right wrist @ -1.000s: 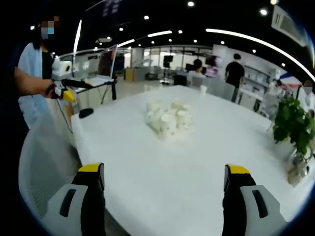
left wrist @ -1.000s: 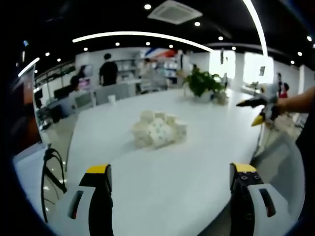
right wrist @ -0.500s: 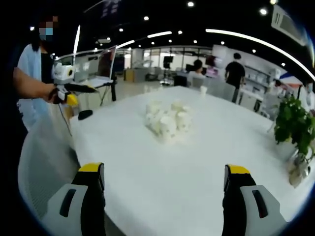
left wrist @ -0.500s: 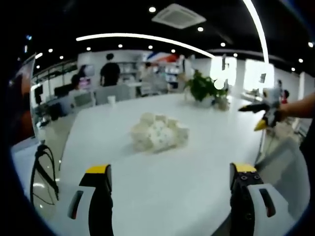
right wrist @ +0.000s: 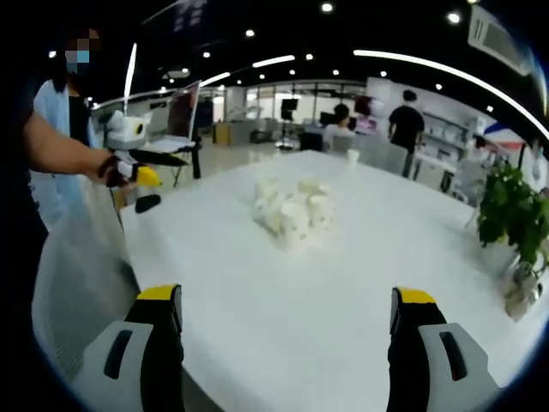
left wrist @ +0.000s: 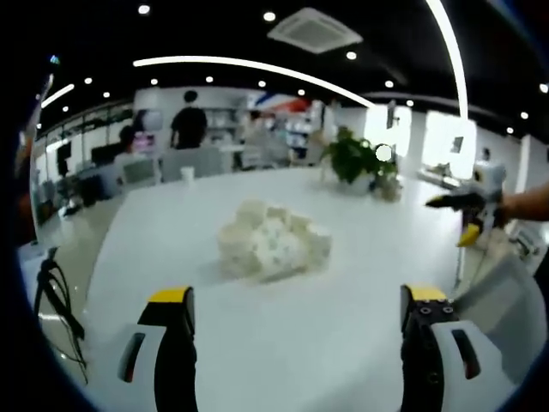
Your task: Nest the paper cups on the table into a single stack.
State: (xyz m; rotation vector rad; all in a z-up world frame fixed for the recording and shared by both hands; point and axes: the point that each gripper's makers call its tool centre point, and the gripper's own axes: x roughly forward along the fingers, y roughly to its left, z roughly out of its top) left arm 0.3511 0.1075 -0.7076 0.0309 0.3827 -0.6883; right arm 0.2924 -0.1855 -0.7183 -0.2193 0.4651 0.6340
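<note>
Cups (left wrist: 270,243): loose cluster mid-table (left wrist: 343,343), larger in left gripper view than before. Left gripper (left wrist: 296,322), right gripper (right wrist: 287,322): jaws wide, empty. Approach under way; nothing nested.

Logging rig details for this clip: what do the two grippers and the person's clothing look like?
Each gripper has two black fingers capped with yellow tips, set in light grey housings with dark slots: left gripper, right gripper. In the right gripper view the person wears a pale short-sleeved top over a dark one.

Open-plan office: desks (left wrist: 141,172), monitors (right wrist: 293,105), ceiling lights (left wrist: 257,64).
</note>
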